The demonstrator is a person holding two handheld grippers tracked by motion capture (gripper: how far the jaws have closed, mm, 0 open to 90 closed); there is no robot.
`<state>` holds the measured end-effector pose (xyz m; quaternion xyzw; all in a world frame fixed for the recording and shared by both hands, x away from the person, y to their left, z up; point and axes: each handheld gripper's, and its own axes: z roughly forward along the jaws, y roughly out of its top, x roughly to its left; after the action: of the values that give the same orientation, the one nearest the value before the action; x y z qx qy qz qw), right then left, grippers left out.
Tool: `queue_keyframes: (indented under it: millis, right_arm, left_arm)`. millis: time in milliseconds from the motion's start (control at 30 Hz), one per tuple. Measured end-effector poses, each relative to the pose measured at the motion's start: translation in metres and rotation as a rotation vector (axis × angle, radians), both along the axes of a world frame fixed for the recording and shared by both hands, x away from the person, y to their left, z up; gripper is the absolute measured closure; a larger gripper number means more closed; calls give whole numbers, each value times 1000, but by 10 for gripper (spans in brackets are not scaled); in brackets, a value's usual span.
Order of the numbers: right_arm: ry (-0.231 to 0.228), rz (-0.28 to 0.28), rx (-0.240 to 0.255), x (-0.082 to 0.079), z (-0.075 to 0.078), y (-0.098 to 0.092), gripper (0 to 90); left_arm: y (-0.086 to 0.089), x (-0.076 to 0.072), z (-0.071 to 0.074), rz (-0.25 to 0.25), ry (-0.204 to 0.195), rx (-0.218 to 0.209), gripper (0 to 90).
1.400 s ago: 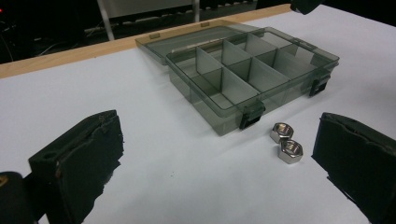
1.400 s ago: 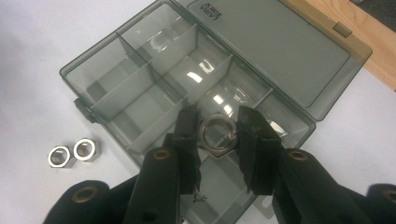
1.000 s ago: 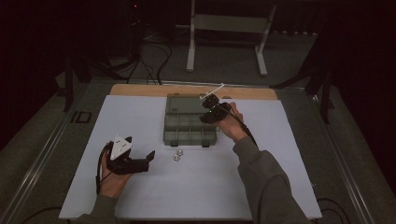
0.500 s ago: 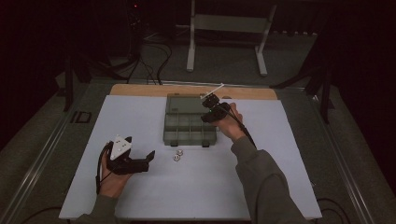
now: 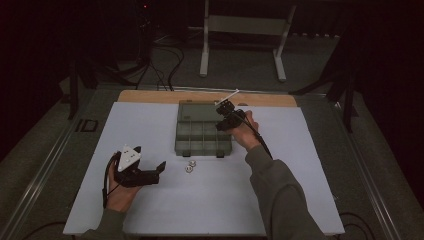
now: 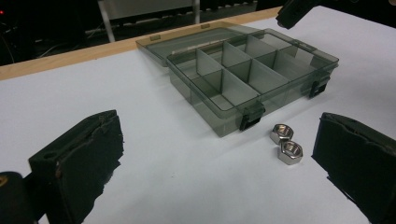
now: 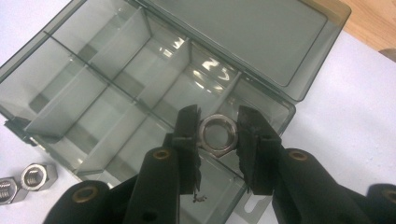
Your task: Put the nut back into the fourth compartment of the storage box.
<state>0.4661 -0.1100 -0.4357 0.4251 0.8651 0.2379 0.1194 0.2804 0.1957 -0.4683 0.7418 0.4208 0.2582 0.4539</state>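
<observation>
White matte sheeting covers the table point(image 5: 310, 190), with a bare wooden strip along its far edge. On it sits the smoky translucent plastic organizer box point(image 5: 202, 135), rectangular, split by thin dividers into compartments that all look bare, its flat lid point(image 7: 261, 42) folded open behind it. Over the box's right end the right gripper point(image 7: 218, 135) has its black jaws clamped on a shiny steel hex nut point(image 7: 217, 134). Well left of the box's front, the left gripper point(image 5: 150, 176) rests with jaws wide apart, nothing between them. Just before the box's front latches lie two more hex nuts point(image 6: 286, 142), touching.
</observation>
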Motion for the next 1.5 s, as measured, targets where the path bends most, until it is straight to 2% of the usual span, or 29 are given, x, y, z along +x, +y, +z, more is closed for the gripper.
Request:
queue_keyframes:
  millis: [367,567,1500]
  right_arm:
    - [20,-35,11,4,-7,-1,704]
    - [27,-37,-7,5,-12,0,704]
    - [54,-68,7,9,-23,-2,689]
  left_arm:
    - [0,0,0,-3,-2,0,19]
    - [1,0,0,-3,-1,-2,19]
    - [2,0,0,1,1,-8,20]
